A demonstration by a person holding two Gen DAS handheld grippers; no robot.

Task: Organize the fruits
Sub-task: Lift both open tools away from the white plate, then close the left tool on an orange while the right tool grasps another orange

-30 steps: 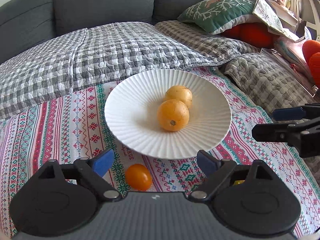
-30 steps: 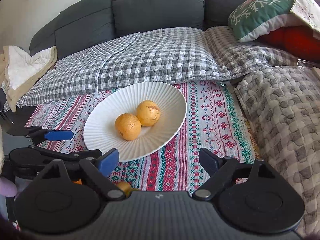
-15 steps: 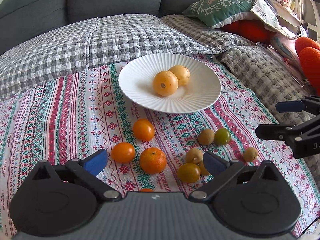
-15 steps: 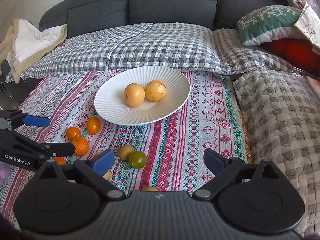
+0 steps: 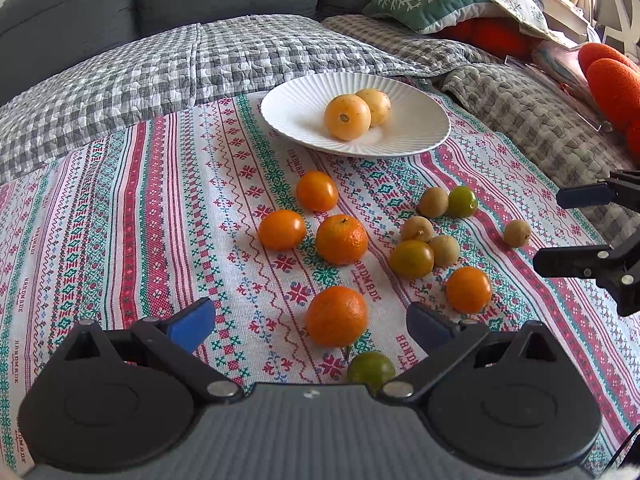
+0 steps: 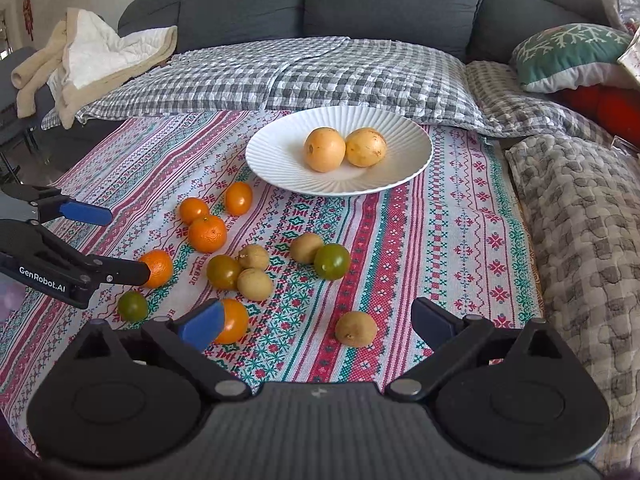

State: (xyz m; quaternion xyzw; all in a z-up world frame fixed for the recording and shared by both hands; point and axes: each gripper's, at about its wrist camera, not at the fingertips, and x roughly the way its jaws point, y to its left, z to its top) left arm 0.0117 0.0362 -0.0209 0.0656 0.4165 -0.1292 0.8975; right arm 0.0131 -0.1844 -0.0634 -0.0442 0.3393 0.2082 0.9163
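We are holding the left gripper wide, its jaws just having been opening, with nothing gripped; a mandarin is lying on the cloth between its blue pads, touching neither. A green fruit is sitting just below that mandarin, partly hidden by the gripper body. Our right gripper is also spread wide and empty, its jaws likewise just having been opening. A brown fruit is lying on the cloth between its fingers, clear of both, and an orange fruit is peeking out from behind the left pad; we cannot tell whether the pad is touching it.

Farther out, the loose fruit is lying scattered on the cloth in two clusters: a second mandarin with two small oranges just beside it, and to the right a bunch of brown fruits with a greenish one among them and a green one at the far edge. One brown fruit is lying apart, near the right gripper's tips.

Beyond the clusters the plate is resting on the cloth, holding two yellow fruits that are touching each other. Behind it we are seeing a checked quilt, a grey sofa, and a green cushion at the right.
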